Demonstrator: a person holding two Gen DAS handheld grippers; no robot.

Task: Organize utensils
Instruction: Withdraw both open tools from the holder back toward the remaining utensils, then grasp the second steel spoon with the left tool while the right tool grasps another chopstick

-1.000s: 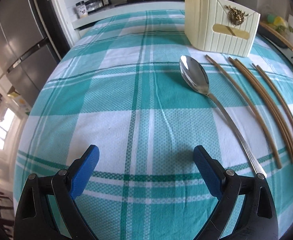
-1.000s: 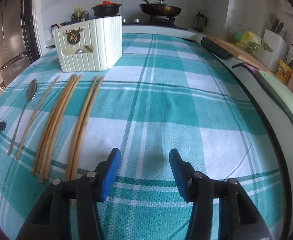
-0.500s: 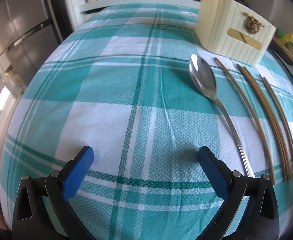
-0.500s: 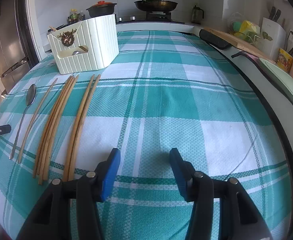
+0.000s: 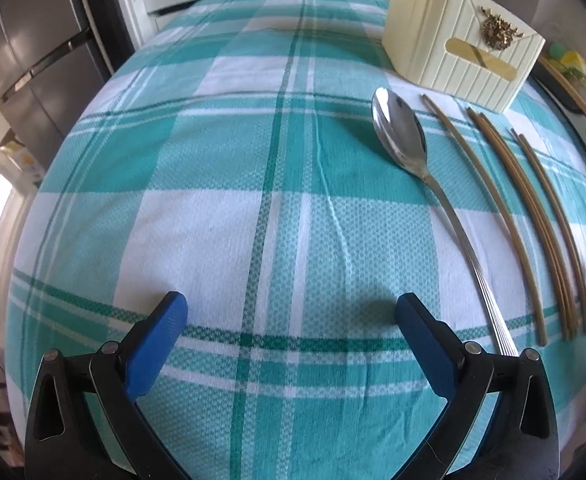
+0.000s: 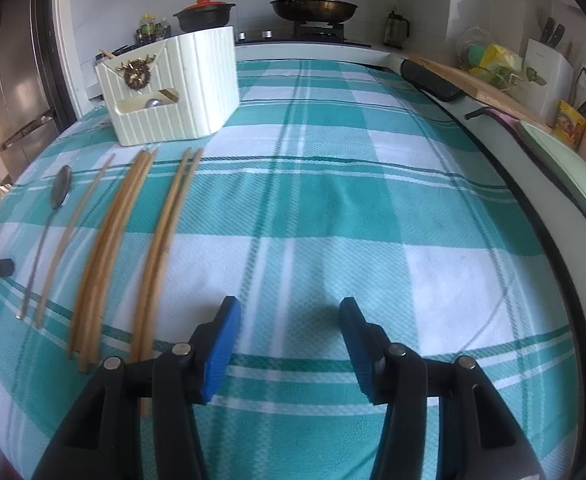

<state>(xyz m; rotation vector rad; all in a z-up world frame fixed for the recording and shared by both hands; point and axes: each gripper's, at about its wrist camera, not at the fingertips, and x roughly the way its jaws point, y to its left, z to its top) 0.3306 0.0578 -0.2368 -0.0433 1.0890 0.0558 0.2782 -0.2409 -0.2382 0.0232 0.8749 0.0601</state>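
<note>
A metal spoon (image 5: 403,142) lies on the teal plaid tablecloth (image 5: 221,168), its handle running down beside my left gripper's right finger. Several wooden chopsticks (image 5: 533,216) lie in a row to its right. A cream ribbed utensil holder (image 5: 453,46) with a gold ornament stands behind them. My left gripper (image 5: 291,316) is wide open over bare cloth, left of the spoon handle. In the right wrist view the spoon (image 6: 59,192), chopsticks (image 6: 161,240) and holder (image 6: 173,84) sit to the left. My right gripper (image 6: 289,320) is open and empty, just right of the nearest chopsticks.
A stove with a lidded pan (image 6: 313,6) and a black pot (image 6: 203,14) stands behind the table. A fridge (image 5: 25,64) is at the left. A cutting board (image 6: 473,80), a knife block (image 6: 545,72) and a counter edge run along the right.
The left gripper's jaws have spread a little wider and its view has tipped down toward the cloth, near the spoon handle. The right gripper has barely moved.
</note>
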